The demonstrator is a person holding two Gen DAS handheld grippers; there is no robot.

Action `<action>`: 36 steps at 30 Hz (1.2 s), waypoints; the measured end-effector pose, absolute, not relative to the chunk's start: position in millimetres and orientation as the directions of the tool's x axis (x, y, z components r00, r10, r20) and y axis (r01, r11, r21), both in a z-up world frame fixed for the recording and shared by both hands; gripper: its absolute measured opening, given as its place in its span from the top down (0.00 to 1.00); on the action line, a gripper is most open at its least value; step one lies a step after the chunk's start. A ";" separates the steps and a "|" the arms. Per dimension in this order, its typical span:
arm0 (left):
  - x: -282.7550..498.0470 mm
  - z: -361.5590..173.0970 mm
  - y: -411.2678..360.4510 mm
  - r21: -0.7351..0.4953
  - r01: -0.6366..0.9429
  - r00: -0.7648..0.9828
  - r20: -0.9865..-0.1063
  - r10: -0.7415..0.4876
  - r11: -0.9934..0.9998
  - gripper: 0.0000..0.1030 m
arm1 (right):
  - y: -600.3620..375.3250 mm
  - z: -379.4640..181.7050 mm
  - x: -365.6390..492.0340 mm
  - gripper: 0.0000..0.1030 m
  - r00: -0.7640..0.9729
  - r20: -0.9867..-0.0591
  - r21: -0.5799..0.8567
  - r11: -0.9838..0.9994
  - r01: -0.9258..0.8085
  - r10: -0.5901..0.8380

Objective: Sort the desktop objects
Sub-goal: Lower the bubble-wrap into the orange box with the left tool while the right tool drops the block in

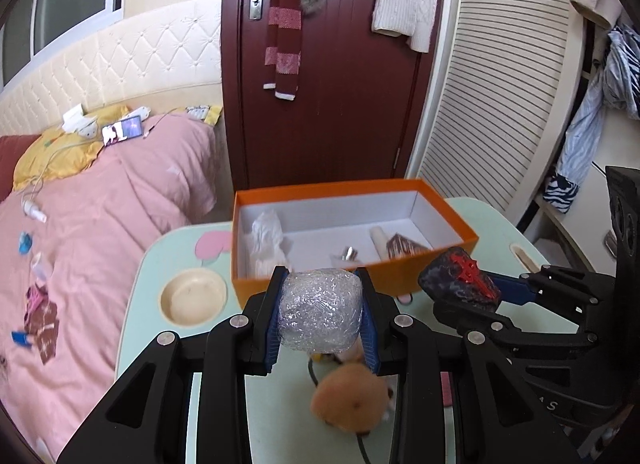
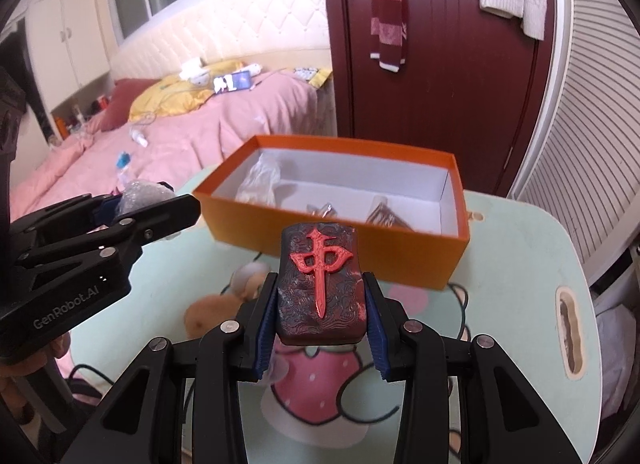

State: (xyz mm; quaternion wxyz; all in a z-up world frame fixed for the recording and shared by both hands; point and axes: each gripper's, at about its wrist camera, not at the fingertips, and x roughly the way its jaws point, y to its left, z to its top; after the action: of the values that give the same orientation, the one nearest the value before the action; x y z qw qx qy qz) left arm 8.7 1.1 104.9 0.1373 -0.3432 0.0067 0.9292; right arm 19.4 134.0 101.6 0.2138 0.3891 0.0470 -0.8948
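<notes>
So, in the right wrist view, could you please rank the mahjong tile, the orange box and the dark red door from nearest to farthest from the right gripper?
1. Mahjong tile, clamped in the right gripper.
2. Orange box, just ahead on the table.
3. Dark red door, far behind the box.

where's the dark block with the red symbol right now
The dark block is clamped between the right gripper's fingers, held above the table just in front of the orange box, with the left gripper to its left.
</notes>
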 end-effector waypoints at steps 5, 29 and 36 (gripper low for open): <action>-13.5 109.1 2.6 -0.077 -0.260 -0.734 -0.632 0.249 -0.962 0.67 | 132.7 109.2 4.2 0.63 -0.625 -0.701 0.076 -0.908 0.412 -0.342; -91.3 71.0 16.6 -0.105 -0.244 -0.667 -0.704 0.246 -0.964 0.67 | 120.9 90.6 -69.6 0.63 -0.606 -0.733 0.094 -0.928 0.361 -0.310; -98.9 59.7 16.8 -0.107 -0.233 -0.650 -0.722 0.237 -0.967 0.67 | 122.0 80.6 -80.7 0.63 -0.589 -0.750 0.097 -0.932 0.350 -0.300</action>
State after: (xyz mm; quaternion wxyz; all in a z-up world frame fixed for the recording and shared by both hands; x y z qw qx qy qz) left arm -98.9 16.8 59.7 0.1293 -0.3981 -0.0025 0.9082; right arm -80.7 122.1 80.6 0.1823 0.4149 0.0304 -0.8909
